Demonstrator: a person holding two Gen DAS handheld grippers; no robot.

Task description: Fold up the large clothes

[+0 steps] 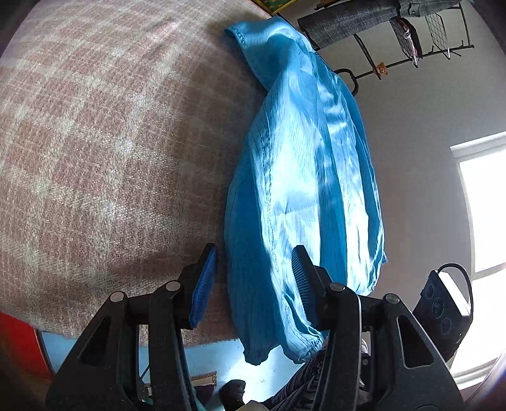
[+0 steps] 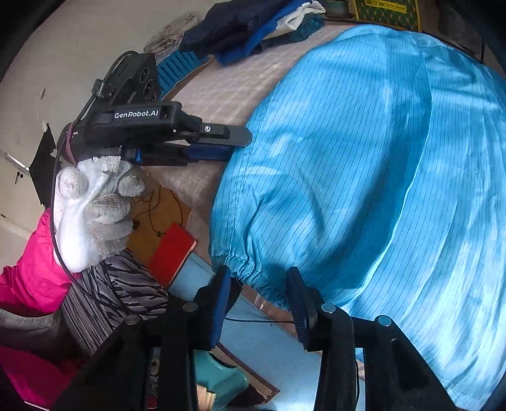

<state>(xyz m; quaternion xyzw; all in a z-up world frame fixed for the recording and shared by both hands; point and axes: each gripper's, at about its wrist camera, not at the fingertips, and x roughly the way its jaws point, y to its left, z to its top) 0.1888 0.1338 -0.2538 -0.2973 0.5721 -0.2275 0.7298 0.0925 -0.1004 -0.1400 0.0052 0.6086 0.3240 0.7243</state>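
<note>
A shiny blue pinstriped garment (image 1: 303,177) lies along the near side of a table covered with a pink-and-white plaid blanket (image 1: 104,151). My left gripper (image 1: 253,281) is open, and the garment's left edge lies loosely between its blue pads. In the right wrist view the garment (image 2: 363,177) fills the right half. Its gathered elastic hem (image 2: 240,268) hangs just beyond my right gripper (image 2: 257,300), whose jaws are opening with nothing pressed between them. A white-gloved hand (image 2: 91,215) holds the left gripper (image 2: 235,147) side-on at the garment's edge.
A pile of dark blue and white clothes (image 2: 253,28) sits at the far end of the table. A red box (image 2: 174,253) and a teal stool (image 2: 218,379) are on the floor below. A clothes rack (image 1: 411,47) and a bright window (image 1: 484,215) lie beyond the table.
</note>
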